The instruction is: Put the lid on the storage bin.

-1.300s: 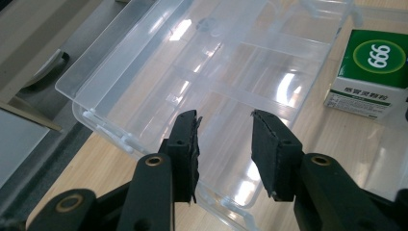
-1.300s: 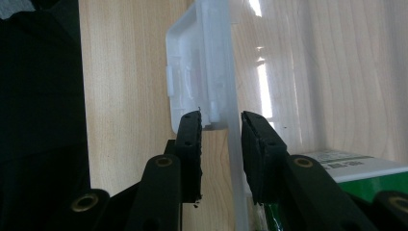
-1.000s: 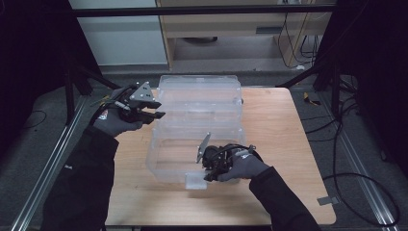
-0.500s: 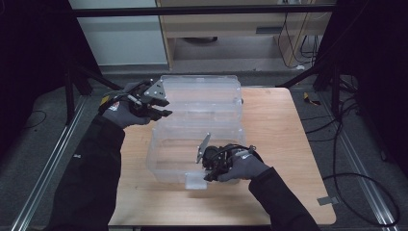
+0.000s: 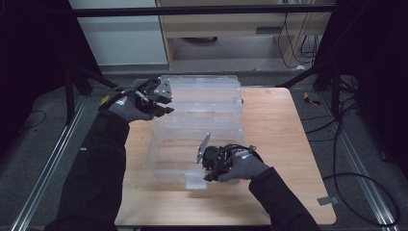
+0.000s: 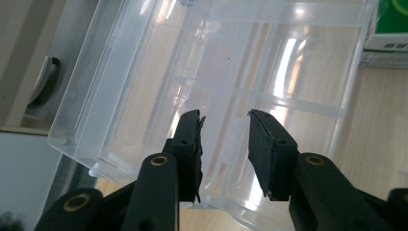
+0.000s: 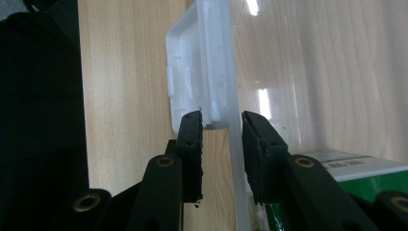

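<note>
My left gripper [image 5: 161, 103], jaws spread and just closing, straddles the clear box's [image 5: 202, 103] far-left rim. My right gripper [image 5: 208, 166] brackets its near wall by the latch [image 7: 192, 67]; contact unclear.

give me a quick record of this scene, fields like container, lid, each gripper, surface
container: clear plastic storage box, open, on the table
lid: clear lid, swung back toward the far side
latch: pale tab on the box's near wall
left gripper: left gripper at the lid's left edge; jaws have just been closing, a gap between them, lid rim near them, no press visible
right gripper: right gripper straddling the box's near wall beside the latch; press on it unclear
surface: wooden table
other: green-and-white carton seen through the box
</note>
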`<control>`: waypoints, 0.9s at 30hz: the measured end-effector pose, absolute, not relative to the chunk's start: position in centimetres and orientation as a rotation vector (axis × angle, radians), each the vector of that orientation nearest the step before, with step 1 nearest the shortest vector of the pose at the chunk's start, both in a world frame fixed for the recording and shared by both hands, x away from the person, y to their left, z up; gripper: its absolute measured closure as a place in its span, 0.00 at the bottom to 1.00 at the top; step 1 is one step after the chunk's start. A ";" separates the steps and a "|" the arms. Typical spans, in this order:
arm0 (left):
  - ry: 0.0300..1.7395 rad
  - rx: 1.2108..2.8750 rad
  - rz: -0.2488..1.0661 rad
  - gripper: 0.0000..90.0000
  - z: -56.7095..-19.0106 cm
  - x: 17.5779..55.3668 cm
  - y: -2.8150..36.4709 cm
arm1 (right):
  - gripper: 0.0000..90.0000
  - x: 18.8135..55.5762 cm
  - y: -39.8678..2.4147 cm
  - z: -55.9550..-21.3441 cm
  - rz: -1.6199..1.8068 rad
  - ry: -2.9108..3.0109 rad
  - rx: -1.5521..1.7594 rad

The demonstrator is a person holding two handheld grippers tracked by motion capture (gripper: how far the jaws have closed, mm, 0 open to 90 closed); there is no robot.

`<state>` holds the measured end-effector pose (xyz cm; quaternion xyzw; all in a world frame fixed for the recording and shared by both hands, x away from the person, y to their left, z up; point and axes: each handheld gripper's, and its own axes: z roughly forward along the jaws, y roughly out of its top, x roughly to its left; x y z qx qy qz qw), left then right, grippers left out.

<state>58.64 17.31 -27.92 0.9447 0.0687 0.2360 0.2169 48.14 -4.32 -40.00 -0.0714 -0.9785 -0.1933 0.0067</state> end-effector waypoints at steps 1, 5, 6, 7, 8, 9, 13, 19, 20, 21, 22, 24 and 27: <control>0.187 2.610 0.658 0.72 -28.1 58.8 17.2 | 0.78 48.1 -4.3 -40.0 -0.605 -3.062 -0.221; 0.163 2.625 0.660 0.72 -28.5 59.3 16.7 | 0.78 48.2 -4.3 -40.0 -0.610 -3.061 -0.215; 0.155 2.637 0.655 0.72 -28.7 59.5 16.5 | 0.78 48.2 -4.3 -40.0 -0.610 -3.061 -0.216; 0.153 2.642 0.653 0.73 -28.8 59.6 16.4 | 0.78 48.2 -4.4 -40.0 -0.610 -3.060 -0.216; 0.142 2.637 0.655 0.74 -29.1 59.7 16.2 | 0.78 48.2 -4.4 -40.0 -0.609 -3.058 -0.216; 0.139 2.648 0.656 0.74 -29.2 59.8 16.1 | 0.78 48.2 -4.4 -40.0 -0.609 -3.058 -0.215; 0.117 2.672 0.655 0.76 -29.8 60.4 15.5 | 0.78 48.2 -4.4 -40.0 -0.610 -3.060 -0.216; 0.103 2.703 0.650 0.79 -30.4 60.9 15.1 | 0.78 48.2 -4.4 -40.0 -0.616 -3.056 -0.208; 0.103 2.703 0.650 0.81 -30.4 60.9 15.1 | 0.78 48.2 -4.4 -40.0 -0.615 -3.056 -0.212; 0.104 2.698 0.650 0.81 -30.6 61.0 15.0 | 0.78 48.2 -4.4 -40.0 -0.615 -3.056 -0.213; 0.102 2.707 0.650 0.81 -30.6 61.0 15.0 | 0.78 48.2 -4.4 -40.0 -0.613 -3.059 -0.215; 0.099 2.715 0.658 0.81 -30.8 61.1 14.8 | 0.78 48.2 -4.4 -40.0 -0.613 -3.059 -0.217; 0.090 2.720 0.668 0.80 -31.0 61.2 14.6 | 0.78 48.2 -4.4 -40.0 -0.610 -3.058 -0.224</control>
